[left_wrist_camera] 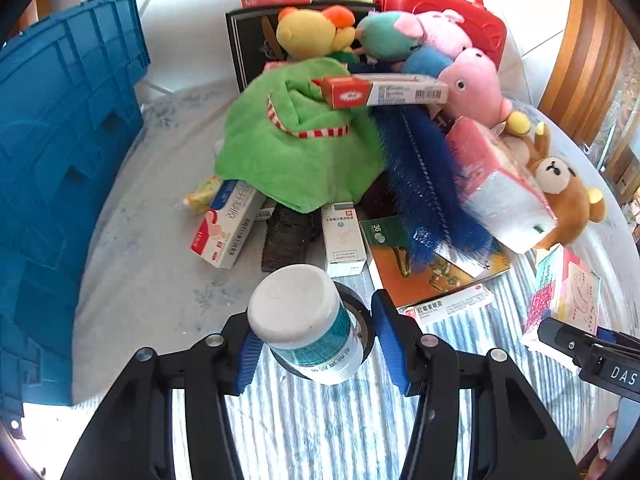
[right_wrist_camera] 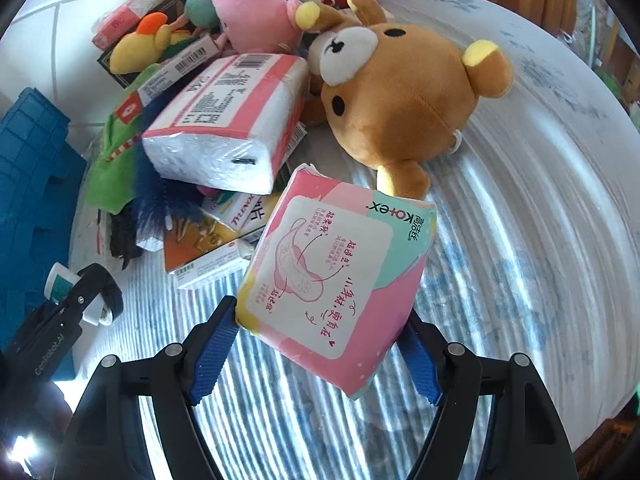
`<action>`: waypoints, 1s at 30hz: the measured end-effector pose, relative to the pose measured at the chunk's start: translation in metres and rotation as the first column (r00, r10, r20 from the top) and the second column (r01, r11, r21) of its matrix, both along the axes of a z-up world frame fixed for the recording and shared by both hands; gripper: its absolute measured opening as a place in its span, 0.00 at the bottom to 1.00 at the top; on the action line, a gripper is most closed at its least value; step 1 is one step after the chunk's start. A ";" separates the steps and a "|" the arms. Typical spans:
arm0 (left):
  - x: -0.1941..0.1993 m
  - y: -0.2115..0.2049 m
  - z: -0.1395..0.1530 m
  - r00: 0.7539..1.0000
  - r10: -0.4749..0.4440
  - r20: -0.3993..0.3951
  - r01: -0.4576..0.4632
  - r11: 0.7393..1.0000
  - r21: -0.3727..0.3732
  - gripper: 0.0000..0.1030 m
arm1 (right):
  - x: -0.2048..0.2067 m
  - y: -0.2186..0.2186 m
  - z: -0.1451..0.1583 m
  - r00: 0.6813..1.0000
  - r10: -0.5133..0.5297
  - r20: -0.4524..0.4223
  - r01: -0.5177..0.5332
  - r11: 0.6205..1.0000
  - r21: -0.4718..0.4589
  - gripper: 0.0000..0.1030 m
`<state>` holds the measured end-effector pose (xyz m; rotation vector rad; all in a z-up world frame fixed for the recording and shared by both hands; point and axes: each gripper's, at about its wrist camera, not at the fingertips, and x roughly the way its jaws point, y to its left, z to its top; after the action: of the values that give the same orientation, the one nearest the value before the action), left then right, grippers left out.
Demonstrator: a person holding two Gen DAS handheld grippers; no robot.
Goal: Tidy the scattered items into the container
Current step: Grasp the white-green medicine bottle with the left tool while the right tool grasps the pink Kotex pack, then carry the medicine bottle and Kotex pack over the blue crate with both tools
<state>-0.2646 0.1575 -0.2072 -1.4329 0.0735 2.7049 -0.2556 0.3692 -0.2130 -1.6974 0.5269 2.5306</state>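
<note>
A white-capped bottle with a teal label [left_wrist_camera: 296, 304] sits tilted between the blue pads of my left gripper [left_wrist_camera: 316, 340], which is shut on it above the striped cloth. A black ring [left_wrist_camera: 366, 332] circles the bottle's lower body. My right gripper [right_wrist_camera: 320, 344] is shut on a pink and mint pad pack [right_wrist_camera: 340, 264], held clear of the table. The left wrist view shows that pack [left_wrist_camera: 564, 296] and gripper [left_wrist_camera: 576, 340] at the right edge. The blue plastic container [left_wrist_camera: 60, 160] stands at the left, also seen from the right wrist [right_wrist_camera: 28, 184].
A pile fills the table's middle: a green cloth [left_wrist_camera: 296, 148], a blue brush [left_wrist_camera: 424, 172], a tissue pack [left_wrist_camera: 500, 188], a brown bear plush [right_wrist_camera: 400, 100], a pink pig plush [left_wrist_camera: 472, 84], a red case [left_wrist_camera: 448, 4], small boxes and a book [left_wrist_camera: 432, 264]. A wooden chair [left_wrist_camera: 580, 60] stands behind on the right.
</note>
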 end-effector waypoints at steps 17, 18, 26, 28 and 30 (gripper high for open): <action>0.075 -0.016 0.070 0.986 0.074 -0.146 -0.083 0.995 -0.059 0.49 | 0.050 -0.042 0.075 0.926 0.262 -0.272 -0.268 0.963 0.012 0.74; 0.079 -0.019 0.075 0.984 0.083 -0.157 -0.094 0.993 -0.065 0.49 | 0.051 -0.046 0.079 0.917 0.279 -0.286 -0.288 0.958 0.009 0.74; 0.102 -0.064 0.119 0.950 0.164 -0.266 -0.182 0.982 -0.046 0.49 | 0.055 -0.102 0.121 0.842 0.389 -0.374 -0.405 0.913 0.040 0.74; 0.105 -0.080 0.129 0.940 0.173 -0.296 -0.194 0.980 -0.046 0.49 | 0.059 -0.121 0.137 0.817 0.411 -0.403 -0.424 0.904 0.062 0.74; 0.107 -0.099 0.140 0.929 0.174 -0.326 -0.200 0.979 -0.046 0.49 | 0.060 -0.144 0.151 0.794 0.426 -0.434 -0.435 0.896 0.084 0.74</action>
<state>-0.1579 0.0586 -0.0676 -1.0496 0.0659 3.1027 -0.1951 0.2248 -0.0616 -1.3570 0.1836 3.2847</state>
